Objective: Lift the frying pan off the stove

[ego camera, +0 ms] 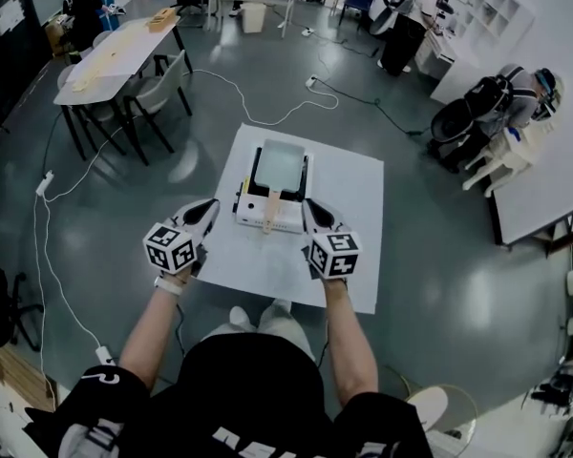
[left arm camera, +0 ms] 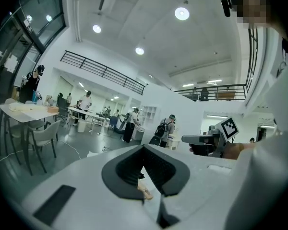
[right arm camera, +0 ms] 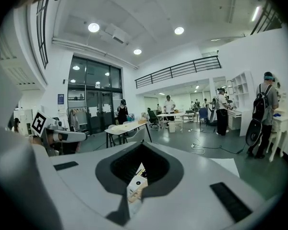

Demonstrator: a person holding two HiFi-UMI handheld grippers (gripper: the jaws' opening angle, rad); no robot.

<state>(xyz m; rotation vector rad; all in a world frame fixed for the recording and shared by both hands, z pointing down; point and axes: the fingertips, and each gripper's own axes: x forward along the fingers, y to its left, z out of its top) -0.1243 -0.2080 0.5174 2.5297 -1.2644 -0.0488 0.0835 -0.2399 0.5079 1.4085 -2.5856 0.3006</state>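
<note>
A rectangular grey frying pan (ego camera: 279, 163) with a wooden handle (ego camera: 271, 210) sits on a small white stove (ego camera: 251, 210), on a white sheet (ego camera: 353, 208) on the floor. My left gripper (ego camera: 210, 206) hovers left of the handle, and my right gripper (ego camera: 308, 206) hovers just right of it. Both are shut, hold nothing and stand apart from the pan. In the left gripper view the shut jaws (left arm camera: 145, 147) meet in a point, with a bit of the handle (left arm camera: 145, 191) below them. The right gripper view shows its shut jaws (right arm camera: 143, 145) above the stove (right arm camera: 136, 186).
A table (ego camera: 115, 51) with chairs (ego camera: 160, 82) stands at the far left. A white cable (ego camera: 258, 114) runs across the grey floor beyond the sheet. People stand at desks at the back (ego camera: 406, 27) and right (ego camera: 506, 103). A white table (ego camera: 554, 170) lies at the right.
</note>
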